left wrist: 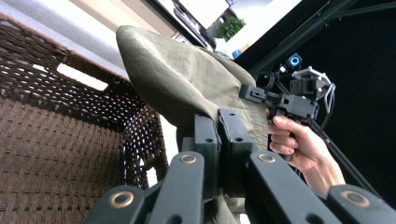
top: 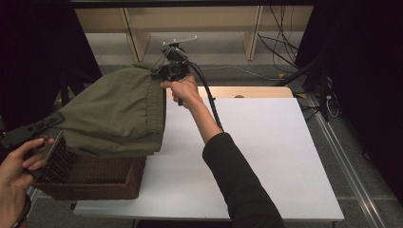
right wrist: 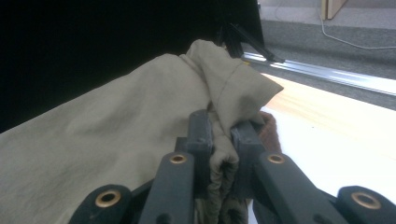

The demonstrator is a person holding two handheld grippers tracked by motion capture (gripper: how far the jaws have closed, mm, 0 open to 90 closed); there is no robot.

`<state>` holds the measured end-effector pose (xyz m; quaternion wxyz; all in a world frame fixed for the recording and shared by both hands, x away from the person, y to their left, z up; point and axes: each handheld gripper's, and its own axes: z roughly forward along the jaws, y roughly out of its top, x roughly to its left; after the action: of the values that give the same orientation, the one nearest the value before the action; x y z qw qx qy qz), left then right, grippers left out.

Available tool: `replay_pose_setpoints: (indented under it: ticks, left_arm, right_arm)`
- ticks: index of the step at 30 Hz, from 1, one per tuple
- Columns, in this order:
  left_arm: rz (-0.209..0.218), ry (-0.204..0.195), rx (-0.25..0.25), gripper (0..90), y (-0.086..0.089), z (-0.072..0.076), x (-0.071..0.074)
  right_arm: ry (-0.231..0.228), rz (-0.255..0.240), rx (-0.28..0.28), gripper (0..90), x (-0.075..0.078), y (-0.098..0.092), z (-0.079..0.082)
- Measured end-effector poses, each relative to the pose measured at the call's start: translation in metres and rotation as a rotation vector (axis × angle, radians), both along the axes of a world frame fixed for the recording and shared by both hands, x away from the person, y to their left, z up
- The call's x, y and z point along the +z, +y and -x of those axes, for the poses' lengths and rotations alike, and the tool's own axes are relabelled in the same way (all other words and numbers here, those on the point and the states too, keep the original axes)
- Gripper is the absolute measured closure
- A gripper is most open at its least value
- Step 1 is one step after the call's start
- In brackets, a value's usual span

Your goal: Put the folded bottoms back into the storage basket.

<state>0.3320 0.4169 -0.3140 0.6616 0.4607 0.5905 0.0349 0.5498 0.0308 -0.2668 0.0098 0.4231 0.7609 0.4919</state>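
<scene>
White table (top: 266, 142): both tongs stretch garment (top: 114, 114) aloft.

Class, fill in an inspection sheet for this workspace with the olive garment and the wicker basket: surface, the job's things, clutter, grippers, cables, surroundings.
Surface: white table top, with a bare wooden strip at its far edge.
Job's things: olive garment held stretched above the brown wicker basket, which stands at the table's left edge.
Clutter: nothing seen.
Grippers: left gripper shut on the garment's near edge; right gripper shut on a bunched fold at its far end.
Cables: black cable trails from the right gripper along the forearm; loose cables on the floor behind.
Surroundings: black curtains at both sides, pale wooden furniture behind.
</scene>
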Motion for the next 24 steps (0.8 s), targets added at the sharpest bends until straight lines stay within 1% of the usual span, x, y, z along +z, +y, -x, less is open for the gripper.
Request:
replay_pose_setpoints:
  ticks: [2, 3, 7, 12, 17, 22, 24]
  left_arm:
    - [0.006, -0.002, 0.007, 86.4, 0.003, 0.001, 0.0]
    - [0.01, -0.004, 0.013, 86.4, 0.005, 0.002, 0.001]
    - [0.02, -0.013, 0.023, 86.4, 0.011, 0.005, 0.003]
    - [0.03, -0.015, 0.038, 86.4, 0.021, 0.008, 0.001]
    - [0.04, -0.002, 0.055, 86.4, 0.031, 0.009, -0.003]
    - [0.041, 0.009, 0.062, 86.5, 0.037, 0.009, -0.007]
    - [0.048, 0.009, 0.066, 86.5, 0.039, 0.01, -0.008]
  right_arm:
    - [-0.001, -0.001, 0.003, 81.7, 0.001, 0.003, 0.001]
    - [-0.003, -0.002, 0.008, 81.7, 0.001, 0.008, 0.002]
    - [-0.002, 0.0, 0.011, 81.7, 0.0, 0.014, 0.002]
    - [0.005, -0.004, 0.018, 81.7, -0.003, 0.022, 0.004]
    - [0.006, -0.001, 0.021, 81.6, -0.005, 0.032, 0.007]
    - [0.005, 0.004, 0.019, 81.7, -0.006, 0.038, 0.008]
    - [-0.001, 0.006, 0.022, 81.7, -0.006, 0.042, 0.009]
